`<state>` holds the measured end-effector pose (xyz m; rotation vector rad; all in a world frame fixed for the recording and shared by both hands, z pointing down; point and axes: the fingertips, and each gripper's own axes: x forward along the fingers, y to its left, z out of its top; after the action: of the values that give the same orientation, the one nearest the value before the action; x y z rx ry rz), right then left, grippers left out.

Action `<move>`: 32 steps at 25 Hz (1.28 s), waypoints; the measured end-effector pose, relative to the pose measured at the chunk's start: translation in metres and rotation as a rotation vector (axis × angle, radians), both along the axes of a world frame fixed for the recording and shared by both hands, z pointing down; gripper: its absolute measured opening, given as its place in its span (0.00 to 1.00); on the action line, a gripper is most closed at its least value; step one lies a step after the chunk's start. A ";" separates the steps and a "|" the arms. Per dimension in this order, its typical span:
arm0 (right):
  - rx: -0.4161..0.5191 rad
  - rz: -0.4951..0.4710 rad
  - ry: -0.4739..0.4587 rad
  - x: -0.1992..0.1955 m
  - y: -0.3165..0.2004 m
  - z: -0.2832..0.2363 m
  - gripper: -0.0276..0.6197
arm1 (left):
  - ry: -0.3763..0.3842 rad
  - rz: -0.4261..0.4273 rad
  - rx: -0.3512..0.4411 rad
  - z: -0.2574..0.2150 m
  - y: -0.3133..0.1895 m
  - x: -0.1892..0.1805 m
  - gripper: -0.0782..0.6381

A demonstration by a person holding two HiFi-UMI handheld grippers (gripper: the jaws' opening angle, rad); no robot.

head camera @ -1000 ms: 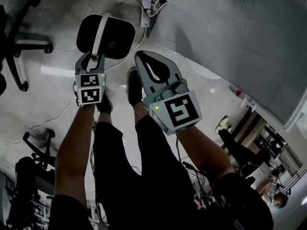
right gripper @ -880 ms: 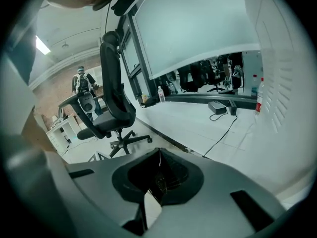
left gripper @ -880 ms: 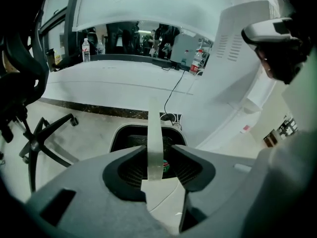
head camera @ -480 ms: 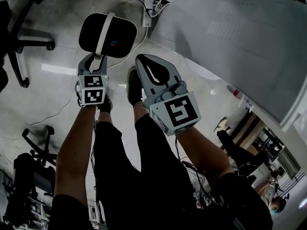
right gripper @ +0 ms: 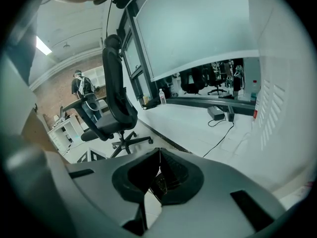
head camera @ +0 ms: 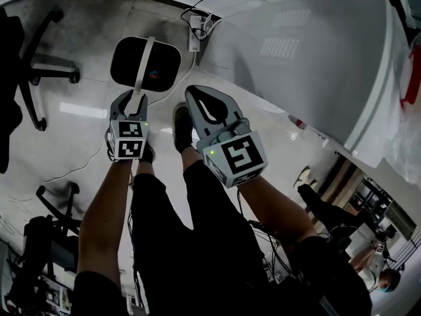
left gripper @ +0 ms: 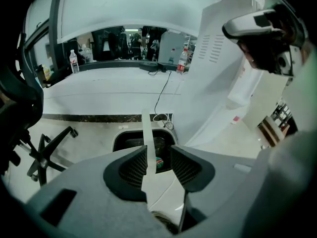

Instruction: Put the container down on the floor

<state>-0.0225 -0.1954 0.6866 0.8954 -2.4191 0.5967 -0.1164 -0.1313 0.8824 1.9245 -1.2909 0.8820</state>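
Container: black tub w/ a white strap handle, sitting on the floor just ahead of the person's shoe, so the set-down looks done. Nearest the head cam, the right gripper is held up beside it, jaws closed together on nothing. It's idle, prob. not needed for a one-handle carry. The left gripper hangs over the tub's near rim w/ jaws wide. The handle stands between them, leaning on the pad at that view's left, other pad clear, so no clamp. The strap likely stays up only bc it's propped there. Small coloured item inside, can't ID. Next, I'd guess: draw the left gripper straight off so the strap doesn't drag the tub. Beyond: power strip by a white desk panel; office chair well off left.
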 end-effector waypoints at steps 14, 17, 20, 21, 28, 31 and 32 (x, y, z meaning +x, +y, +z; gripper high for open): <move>0.096 0.022 -0.067 -0.005 0.005 -0.139 0.05 | 0.062 -0.176 0.396 -0.258 -0.009 -0.017 0.21; 0.131 0.014 -0.066 -0.003 0.008 -0.162 0.05 | 0.070 -0.189 0.484 -0.309 -0.008 -0.013 0.15; 0.129 0.021 -0.090 -0.001 0.014 -0.185 0.05 | 0.101 -0.211 0.528 -0.353 -0.007 -0.010 0.15; 0.130 0.018 -0.095 -0.001 0.016 -0.193 0.05 | 0.112 -0.216 0.536 -0.365 -0.005 -0.010 0.14; 0.147 0.022 -0.111 0.004 0.030 -0.240 0.05 | 0.121 -0.201 0.558 -0.425 0.018 -0.013 0.13; 0.168 0.022 -0.109 0.007 0.032 -0.261 0.05 | 0.136 -0.208 0.568 -0.446 0.027 -0.013 0.13; 0.176 0.022 -0.110 0.008 0.032 -0.268 0.05 | 0.136 -0.208 0.576 -0.454 0.030 -0.012 0.13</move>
<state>-0.0141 -0.1635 0.4183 0.9854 -2.5956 0.4565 -0.1289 -0.1013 0.4288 2.1679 -1.7548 0.2794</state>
